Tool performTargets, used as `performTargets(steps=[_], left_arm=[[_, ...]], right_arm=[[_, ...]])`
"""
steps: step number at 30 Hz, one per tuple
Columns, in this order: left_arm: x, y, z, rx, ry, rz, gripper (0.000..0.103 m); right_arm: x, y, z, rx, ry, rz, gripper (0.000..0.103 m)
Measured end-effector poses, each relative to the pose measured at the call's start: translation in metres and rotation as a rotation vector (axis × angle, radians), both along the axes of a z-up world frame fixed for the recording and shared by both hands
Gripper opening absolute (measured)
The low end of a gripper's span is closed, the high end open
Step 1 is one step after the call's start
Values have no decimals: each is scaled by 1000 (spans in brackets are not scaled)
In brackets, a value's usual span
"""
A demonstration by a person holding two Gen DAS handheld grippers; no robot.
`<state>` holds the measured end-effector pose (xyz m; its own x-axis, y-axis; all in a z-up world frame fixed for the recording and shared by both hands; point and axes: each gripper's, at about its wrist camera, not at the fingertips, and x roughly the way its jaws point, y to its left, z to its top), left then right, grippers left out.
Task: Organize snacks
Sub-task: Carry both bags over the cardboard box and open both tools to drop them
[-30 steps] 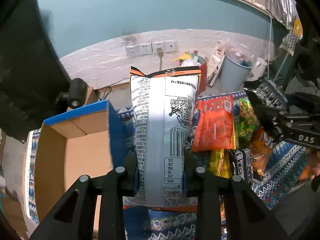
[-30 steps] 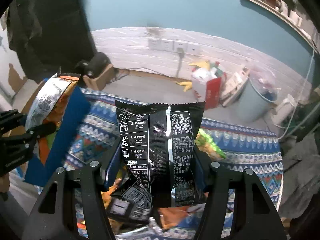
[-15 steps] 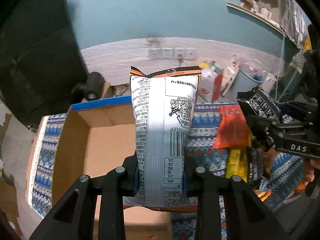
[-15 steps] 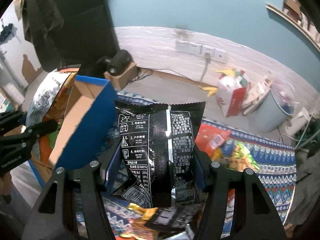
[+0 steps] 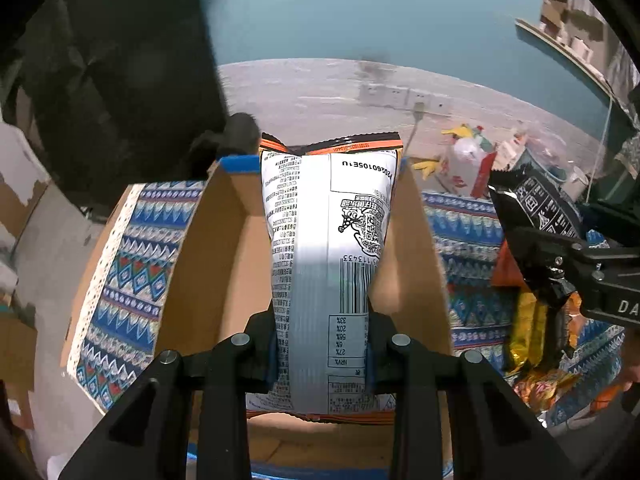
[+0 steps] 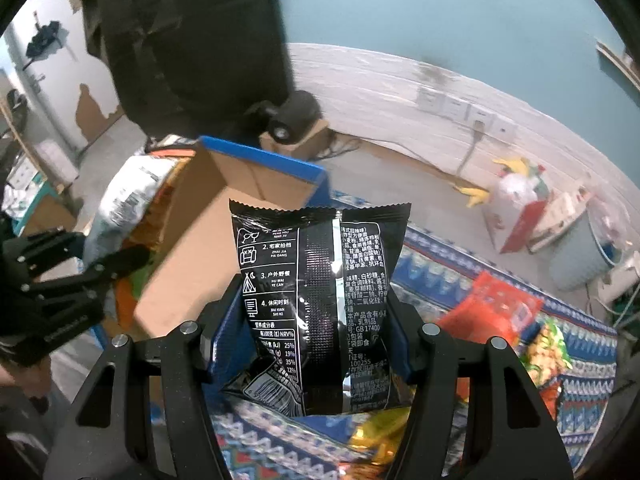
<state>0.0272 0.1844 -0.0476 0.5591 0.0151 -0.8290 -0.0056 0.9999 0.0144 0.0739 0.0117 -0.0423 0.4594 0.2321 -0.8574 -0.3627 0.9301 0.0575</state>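
Overhead, left gripper (image 5: 322,344) dangles white bag (image 5: 328,248) above box (image 5: 216,248) (open-topped).

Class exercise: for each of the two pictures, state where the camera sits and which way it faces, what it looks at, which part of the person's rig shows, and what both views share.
Left wrist: on the left tool, facing along its fingers over the open cardboard box; it grips a white snack bag.
Right wrist: on the right tool, facing the patterned cloth; it grips a black snack bag.
Shared: box, cloth, each other's tool and bag.
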Motion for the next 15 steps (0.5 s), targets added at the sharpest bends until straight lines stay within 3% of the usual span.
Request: performTargets(steps=[13, 15], left_arm=[[-5, 41, -27, -30, 90, 87, 32], [-5, 46, -31, -29, 115, 110, 36]], right_arm=[[12, 68, -17, 40, 85, 77, 62], [13, 76, -22, 36, 95, 89, 62]])
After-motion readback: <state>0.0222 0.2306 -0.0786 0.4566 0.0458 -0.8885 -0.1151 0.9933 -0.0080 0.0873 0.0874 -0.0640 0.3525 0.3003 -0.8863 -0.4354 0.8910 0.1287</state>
